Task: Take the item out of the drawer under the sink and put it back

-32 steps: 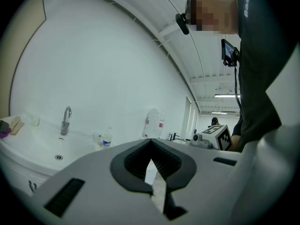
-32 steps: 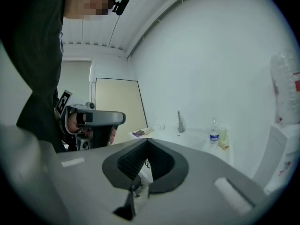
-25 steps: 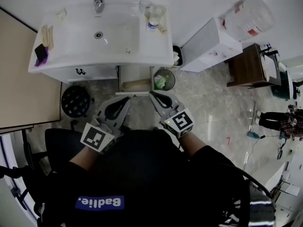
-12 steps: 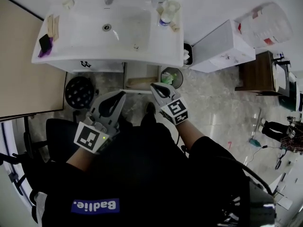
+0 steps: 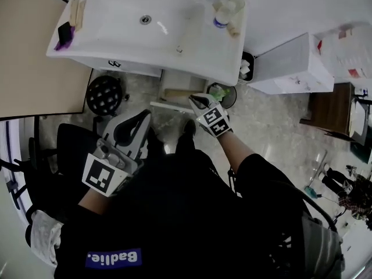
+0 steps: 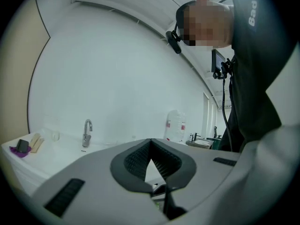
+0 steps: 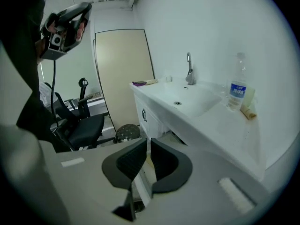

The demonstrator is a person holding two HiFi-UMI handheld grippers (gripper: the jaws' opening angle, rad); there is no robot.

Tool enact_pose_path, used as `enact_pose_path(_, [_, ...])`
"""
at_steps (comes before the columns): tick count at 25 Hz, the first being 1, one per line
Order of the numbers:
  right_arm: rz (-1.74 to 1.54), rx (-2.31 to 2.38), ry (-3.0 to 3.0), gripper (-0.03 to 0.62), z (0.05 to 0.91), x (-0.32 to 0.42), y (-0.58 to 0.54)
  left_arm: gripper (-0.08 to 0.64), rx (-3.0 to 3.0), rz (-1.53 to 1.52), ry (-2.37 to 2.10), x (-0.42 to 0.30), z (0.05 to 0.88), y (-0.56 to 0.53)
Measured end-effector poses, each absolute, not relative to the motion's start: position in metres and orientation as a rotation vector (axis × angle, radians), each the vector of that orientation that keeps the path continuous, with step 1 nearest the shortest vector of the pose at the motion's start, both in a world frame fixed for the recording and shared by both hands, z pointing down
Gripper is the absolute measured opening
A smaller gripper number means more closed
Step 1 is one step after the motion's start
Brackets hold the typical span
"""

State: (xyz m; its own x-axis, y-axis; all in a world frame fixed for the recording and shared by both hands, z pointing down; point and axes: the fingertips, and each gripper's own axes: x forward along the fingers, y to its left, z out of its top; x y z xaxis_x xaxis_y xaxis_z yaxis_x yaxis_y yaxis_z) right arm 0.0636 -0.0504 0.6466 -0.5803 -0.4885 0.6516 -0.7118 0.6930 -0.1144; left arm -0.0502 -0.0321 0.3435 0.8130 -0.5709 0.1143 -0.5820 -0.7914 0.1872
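Left hand-held gripper (image 5: 141,115) closed, drawer (image 5: 174,92) open under sink (image 5: 157,31)

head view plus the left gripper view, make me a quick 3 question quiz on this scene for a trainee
1. True or false: in the head view, the water bottle stands on the sink, left of its basin.
2. What is between the jaws of the left gripper? A a bottle; B nothing, they are closed on themselves; C a cloth.
3. In the head view, what round black thing stands on the floor below the sink's left end?
Key: 1 false, it stands right of the basin. 2 B. 3 the stool.
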Motion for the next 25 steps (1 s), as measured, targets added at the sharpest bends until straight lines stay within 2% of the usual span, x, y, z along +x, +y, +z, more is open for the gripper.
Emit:
enact_pose_path(13, [0.398,0.552,-2.089,0.065,0.777,0.045,-0.075,0.005,2.714,0.097,-0.953,-0.051,0.365,-0.045])
enact_pose_path(25, [0.329,0.298,-1.854,0.118,0.874,0.035,-0.083,0.005,2.644,0.194,-0.96,-0.086,0.394,-0.065])
